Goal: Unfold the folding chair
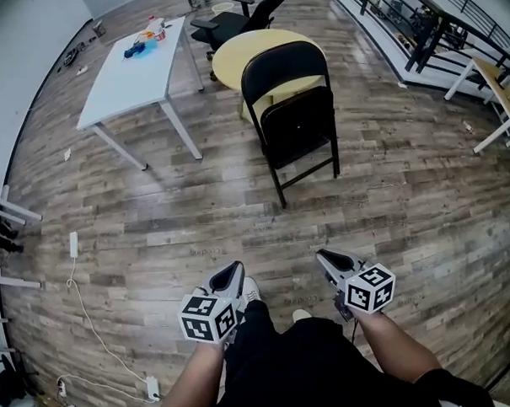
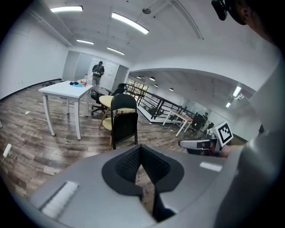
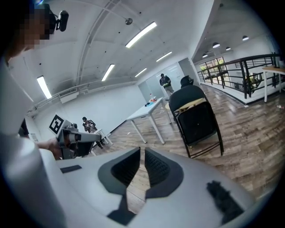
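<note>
Chair (image 1: 291, 112) folded upright, long axis vertical; front seemingly toward person (image 1: 306, 369)

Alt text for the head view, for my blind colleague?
A black folding chair, seat flipped up, stands on the wood floor before a round yellow table. The person's left claw and right claw, both empty, are held low, well short of it.

The head camera looked steeply down onto the wood floor (image 1: 154, 220), left gripper (image 1: 235, 268) and right gripper (image 1: 323, 256) close below it, folding chair (image 1: 289, 113) farther ahead. Each gripper camera rode just behind its own jaws, facing out across the room; both shared that chair, the white table (image 1: 131, 73) and the opposite gripper.
</note>
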`<state>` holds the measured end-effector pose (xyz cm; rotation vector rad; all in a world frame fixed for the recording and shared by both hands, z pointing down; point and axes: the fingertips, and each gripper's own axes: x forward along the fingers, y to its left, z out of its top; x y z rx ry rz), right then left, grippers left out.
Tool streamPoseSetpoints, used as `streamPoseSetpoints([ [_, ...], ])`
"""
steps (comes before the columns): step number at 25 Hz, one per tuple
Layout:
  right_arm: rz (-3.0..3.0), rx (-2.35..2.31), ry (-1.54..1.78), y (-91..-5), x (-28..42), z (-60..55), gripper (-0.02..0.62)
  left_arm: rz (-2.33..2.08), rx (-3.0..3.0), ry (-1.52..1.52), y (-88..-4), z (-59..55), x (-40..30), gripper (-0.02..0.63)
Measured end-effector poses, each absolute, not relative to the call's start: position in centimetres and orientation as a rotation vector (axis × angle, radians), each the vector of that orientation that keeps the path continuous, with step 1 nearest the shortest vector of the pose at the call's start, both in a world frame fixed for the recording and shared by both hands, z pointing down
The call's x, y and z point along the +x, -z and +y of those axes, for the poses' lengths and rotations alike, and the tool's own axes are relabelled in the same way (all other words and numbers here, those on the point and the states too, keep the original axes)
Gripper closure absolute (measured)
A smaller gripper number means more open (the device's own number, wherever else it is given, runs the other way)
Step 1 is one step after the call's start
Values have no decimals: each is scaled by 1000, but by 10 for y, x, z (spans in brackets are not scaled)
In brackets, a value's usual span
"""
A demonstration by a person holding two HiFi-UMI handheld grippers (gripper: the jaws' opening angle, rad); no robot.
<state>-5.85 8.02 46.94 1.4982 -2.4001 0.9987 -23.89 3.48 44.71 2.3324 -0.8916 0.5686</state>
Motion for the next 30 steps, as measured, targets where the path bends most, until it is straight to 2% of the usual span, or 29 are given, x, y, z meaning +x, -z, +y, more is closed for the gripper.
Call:
streamPoseSetpoints([
  [17,-2289,1735,-944,-444,-97,-5,560,-716,2438,-573,-430,-74,-284,598],
  [30,-2318,1744,-853,-422,-146,-38,560,-697,2482,-531,-418,-107,-321,598],
])
